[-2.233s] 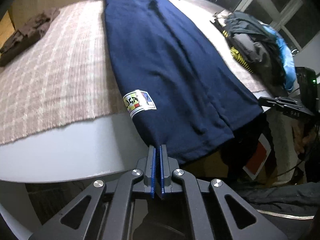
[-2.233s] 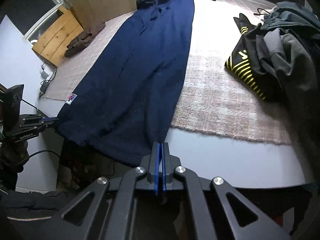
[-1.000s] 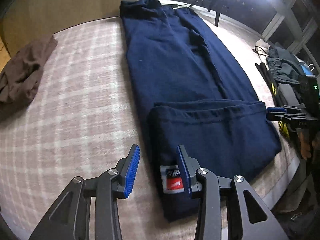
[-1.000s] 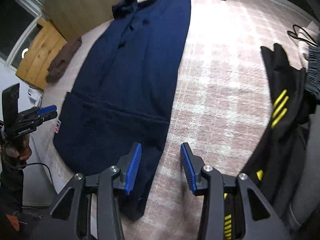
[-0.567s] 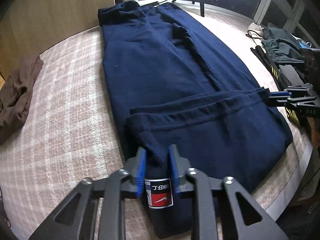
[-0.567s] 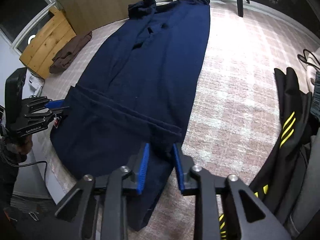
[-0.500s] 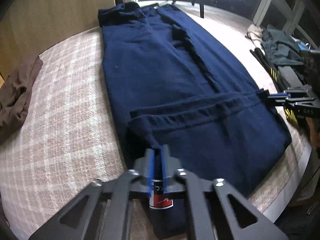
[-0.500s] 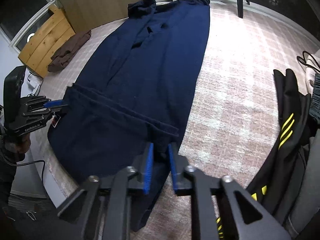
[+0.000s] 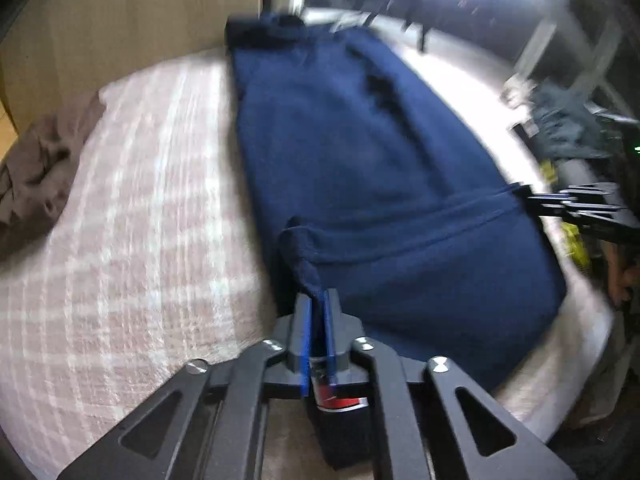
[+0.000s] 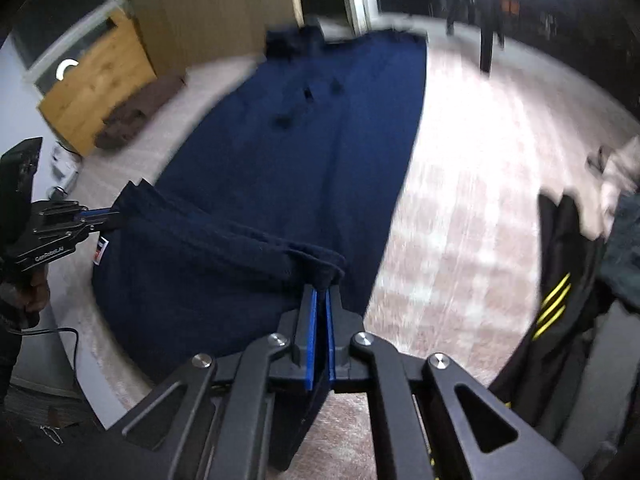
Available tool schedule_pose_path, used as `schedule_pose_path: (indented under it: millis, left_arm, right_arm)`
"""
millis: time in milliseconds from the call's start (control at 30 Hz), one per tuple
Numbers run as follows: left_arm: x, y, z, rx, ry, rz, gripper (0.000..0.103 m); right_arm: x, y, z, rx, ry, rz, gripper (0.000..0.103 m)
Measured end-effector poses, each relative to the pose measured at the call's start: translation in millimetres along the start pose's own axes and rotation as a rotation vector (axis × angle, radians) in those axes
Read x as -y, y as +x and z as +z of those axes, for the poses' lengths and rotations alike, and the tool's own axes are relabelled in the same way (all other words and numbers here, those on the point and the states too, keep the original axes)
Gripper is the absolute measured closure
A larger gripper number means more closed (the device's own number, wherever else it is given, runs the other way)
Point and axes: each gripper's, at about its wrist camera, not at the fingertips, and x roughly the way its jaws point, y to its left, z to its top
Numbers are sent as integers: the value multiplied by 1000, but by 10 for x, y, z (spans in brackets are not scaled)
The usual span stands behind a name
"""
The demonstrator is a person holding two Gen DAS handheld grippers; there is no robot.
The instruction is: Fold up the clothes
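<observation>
Plaid blanket (image 9: 132, 208), tool-pinched navy trousers (image 9: 360, 152)

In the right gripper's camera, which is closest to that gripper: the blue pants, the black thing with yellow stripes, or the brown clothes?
1. Blue pants: pinched in the right gripper.
2. Black garment with yellow stripes: off to the right.
3. Brown clothes: far upper left, by the wooden panel.

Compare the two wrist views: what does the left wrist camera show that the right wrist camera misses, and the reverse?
Left wrist only: the red label under the left tongs, whose jaws are opening with a corner of fabric between them. Right wrist only: the black garment with yellow stripes and the wooden cabinet. Both: the navy trousers, partly folded, the brown garment, the checked cover, and the right tongs shut on the trousers.
</observation>
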Motion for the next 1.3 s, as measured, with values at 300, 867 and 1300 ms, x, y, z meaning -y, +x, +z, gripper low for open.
schedule_pose_path:
  millis: [300, 867, 1300]
  left_arm:
    - [-113, -451, -301, 25, -13, -90, 72]
    - [224, -357, -150, 108, 96, 1, 83]
    - [261, 228, 199, 61, 224, 34, 73]
  right_arm:
    - [-44, -344, -22, 85, 4, -14, 89]
    - [-502, -20, 261, 65, -111, 8, 90]
    - [102, 200, 117, 28, 72, -20, 64]
